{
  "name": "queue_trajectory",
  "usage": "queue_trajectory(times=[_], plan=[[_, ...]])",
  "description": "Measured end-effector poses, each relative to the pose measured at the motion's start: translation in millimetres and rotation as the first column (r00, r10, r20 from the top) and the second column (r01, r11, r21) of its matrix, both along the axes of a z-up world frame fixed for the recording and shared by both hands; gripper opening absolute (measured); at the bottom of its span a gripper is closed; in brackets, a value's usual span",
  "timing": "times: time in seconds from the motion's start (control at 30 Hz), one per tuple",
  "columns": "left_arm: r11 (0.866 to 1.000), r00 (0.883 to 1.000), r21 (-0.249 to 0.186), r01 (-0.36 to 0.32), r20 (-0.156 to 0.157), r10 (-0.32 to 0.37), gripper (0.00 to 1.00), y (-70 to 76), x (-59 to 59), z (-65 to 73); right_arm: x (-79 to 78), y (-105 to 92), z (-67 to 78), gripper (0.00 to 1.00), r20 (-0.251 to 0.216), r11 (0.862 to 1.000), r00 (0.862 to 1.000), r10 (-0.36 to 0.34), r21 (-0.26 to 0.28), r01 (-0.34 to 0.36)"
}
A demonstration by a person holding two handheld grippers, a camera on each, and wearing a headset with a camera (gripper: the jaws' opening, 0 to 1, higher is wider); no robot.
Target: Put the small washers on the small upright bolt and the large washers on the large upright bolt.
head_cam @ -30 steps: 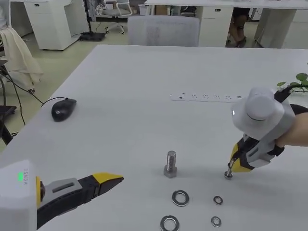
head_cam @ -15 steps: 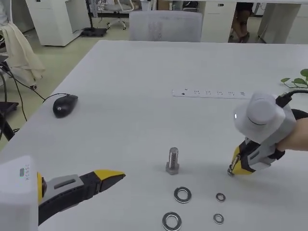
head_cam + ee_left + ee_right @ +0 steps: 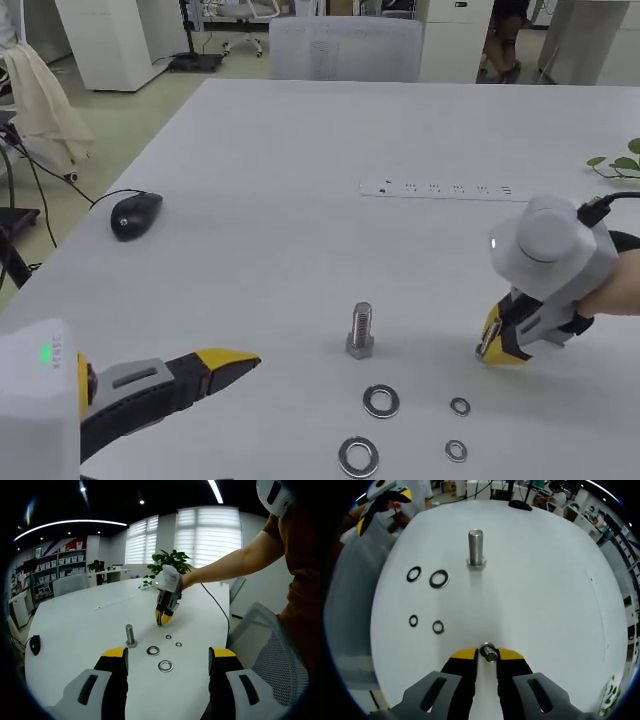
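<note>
My right gripper (image 3: 487, 656) is clamped on the small bolt (image 3: 488, 652), whose end shows between the yellow jaw tips. In the head view that gripper (image 3: 489, 345) sits low over the table (image 3: 300, 200) at the right with the bolt (image 3: 487, 338) tilted in its jaws. I cannot tell whether the bolt touches the surface.

My left gripper (image 3: 170, 655) is released, its jaws spread wide with nothing between them. In the head view it (image 3: 228, 362) hangs over the near left of the table. The small print beside the green light on its white body is too blurred for me to read.

The large bolt (image 3: 360, 330) stands upright on its head between the two grippers, bare of washers. Just in front of it lie the two large washers (image 3: 369, 402), one nearer me than the other. The two small washers (image 3: 460, 406) lie to their right, near the right gripper. All four are flat on the table and apart from one another.

Farther out, a black mouse (image 3: 135, 212) rests at the left. A white power strip (image 3: 435, 189) lies across the table beyond the bolts; I can read no lettering on it. A plant (image 3: 620, 160) reaches in at the right edge.
</note>
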State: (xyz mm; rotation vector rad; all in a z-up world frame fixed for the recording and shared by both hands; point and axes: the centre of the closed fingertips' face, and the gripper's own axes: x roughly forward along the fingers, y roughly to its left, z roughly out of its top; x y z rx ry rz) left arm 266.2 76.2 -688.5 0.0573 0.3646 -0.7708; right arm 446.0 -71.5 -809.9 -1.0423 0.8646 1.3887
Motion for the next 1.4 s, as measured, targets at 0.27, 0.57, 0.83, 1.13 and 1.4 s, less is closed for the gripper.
queue_trajectory(times=[0.27, 0.57, 0.83, 1.13, 1.4], plan=[[1.000, 1.000, 0.004, 0.002, 0.003, -0.002, 0.65, 0.0, -1.4, 1.1, -1.3, -4.2, 5.0, 0.15, 0.006, 1.000, 1.000, -0.012, 0.008, 0.012], [1.000, 1.000, 0.006, 0.010, 0.010, -0.010, 0.65, -2.4, -2.0, 4.3, -5.4, -14.6, 8.5, 0.15, 0.005, 0.999, 0.999, -0.034, 0.007, 0.034], [1.000, 1.000, 0.011, 0.018, 0.020, -0.018, 0.65, -3.6, -1.0, 7.8, -11.6, -21.5, 12.2, 0.15, 0.006, 0.999, 0.999, -0.047, 0.010, 0.047], [1.000, 0.999, 0.014, 0.027, 0.032, -0.027, 0.65, -5.8, -2.2, 10.2, -28.4, -17.6, 13.0, 0.15, 0.000, 0.999, 0.999, -0.035, 0.027, 0.035], [1.000, 0.999, 0.012, 0.028, 0.037, -0.028, 0.64, -6.7, -5.3, 10.8, -49.1, -7.0, 6.8, 0.14, -0.017, 0.999, 1.000, -0.006, 0.038, 0.007]])
